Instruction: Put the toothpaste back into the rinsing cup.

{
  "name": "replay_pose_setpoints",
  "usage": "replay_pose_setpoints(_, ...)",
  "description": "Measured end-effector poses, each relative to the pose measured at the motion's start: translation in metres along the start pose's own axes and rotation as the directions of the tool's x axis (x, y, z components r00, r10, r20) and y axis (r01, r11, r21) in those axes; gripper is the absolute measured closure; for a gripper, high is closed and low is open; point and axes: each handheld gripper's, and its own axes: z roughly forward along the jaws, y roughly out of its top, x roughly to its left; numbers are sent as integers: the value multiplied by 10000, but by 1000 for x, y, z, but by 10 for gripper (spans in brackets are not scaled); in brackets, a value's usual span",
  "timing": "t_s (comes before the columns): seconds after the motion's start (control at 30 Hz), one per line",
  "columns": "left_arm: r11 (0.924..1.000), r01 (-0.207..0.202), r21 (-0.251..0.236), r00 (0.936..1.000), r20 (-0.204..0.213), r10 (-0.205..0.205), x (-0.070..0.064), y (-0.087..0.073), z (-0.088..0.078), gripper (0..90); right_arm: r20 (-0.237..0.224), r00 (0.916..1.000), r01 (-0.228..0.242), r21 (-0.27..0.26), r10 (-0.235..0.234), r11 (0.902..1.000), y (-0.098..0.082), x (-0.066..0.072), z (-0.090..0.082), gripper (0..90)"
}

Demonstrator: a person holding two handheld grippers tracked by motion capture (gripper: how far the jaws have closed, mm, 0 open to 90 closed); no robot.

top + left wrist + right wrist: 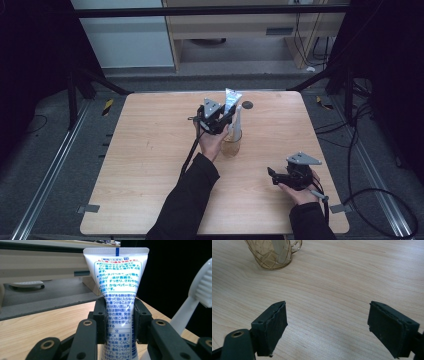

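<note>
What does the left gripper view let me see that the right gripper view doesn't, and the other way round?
Left gripper view alone: the toothpaste tube with blue and red Japanese print, pinched upright between the left gripper pads, and a white toothbrush head beside it. Right gripper view alone: the right gripper with jaws wide apart and nothing between them, and the base of an amber glass cup holding something white. Shared: the light wooden table.

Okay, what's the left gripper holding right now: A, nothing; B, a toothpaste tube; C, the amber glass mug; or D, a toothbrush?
B: in the left gripper view, the left gripper is shut on the toothpaste tube, both jaws pressing its printed sides.
</note>
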Motion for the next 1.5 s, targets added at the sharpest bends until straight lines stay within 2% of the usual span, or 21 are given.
replay_pose_setpoints(0.23, 9997, -45, 236, 9999, 141, 41, -2, -7, 5, 679, -3, 10000, 47, 2, -47, 10000, 0, 0, 0, 161)
replay_pose_setpoints(0.33, 9987, -11, 513, 9998, 198, 1, -1, -10, 6, 673, -11, 10000, 37, 0, -37, 10000, 0, 0, 0, 161)
replay_pose_setpoints(0.57, 9933, -328, 1110, 9990, 334, 293, -2, -13, 6, 659, -9, 10000, 23, 37, -23, 10000, 0, 0, 0, 161)
replay_pose_setpoints(0.73, 9833, -654, 1696, 9975, 370, 600, -3, -15, 3, 643, -8, 10000, 32, 24, -32, 10000, 0, 0, 0, 161)
replay_pose_setpoints(0.83, 9788, -793, 1888, 9965, 419, 726, -3, -17, 0, 636, -1, 10000, 45, 3, -45, 10000, 0, 0, 0, 161)
replay_pose_setpoints(0.97, 9732, -785, 2161, 9965, 446, 705, 1, -19, -2, 630, 11, 10000, 44, 37, -44, 10000, 0, 0, 0, 161)
replay_pose_setpoints(1.07, 9657, -1065, 2366, 9940, 493, 975, 2, -19, -6, 607, 12, 10000, 55, 22, -55, 10000, 0, 0, 0, 162)
replay_pose_setpoints(1.17, 9575, -1162, 2639, 9929, 545, 1055, 1, -21, -12, 548, 16, 10000, 52, 32, -52, 10000, 0, 0, 0, 162)
replay_pose_setpoints(1.23, 9469, -1230, 2972, 9922, 582, 1106, 1, -23, -15, 514, 33, 10000, 56, 51, -57, 10000, 0, 0, 0, 162)
replay_pose_setpoints(1.3, 9538, -1211, 2748, 9923, 579, 1093, 2, -25, -22, 506, 36, 10000, 85, 61, -85, 9999, 0, 0, 0, 162)
replay_pose_setpoints(1.33, 9607, -1174, 2517, 9924, 652, 1042, 3, -24, -27, 572, 9, 9999, 109, 82, -109, 9999, 0, 0, 0, 162)
replay_pose_setpoints(1.37, 9639, -1151, 2402, 9924, 696, 1012, 3, -21, -32, 564, 47, 9998, 185, 75, -186, 9998, 0, 0, 1, 162)
replay_pose_setpoints(1.43, 9617, -1260, 2436, 9912, 708, 1119, 2, -15, -41, 547, 45, 9999, 165, 92, -165, 9998, 0, 0, 1, 162)
replay_pose_setpoints(1.5, 9553, -1453, 2576, 9886, 770, 1296, 2, -12, -51, 523, 63, 9999, 151, 106, -152, 9998, -1, 0, 1, 162)
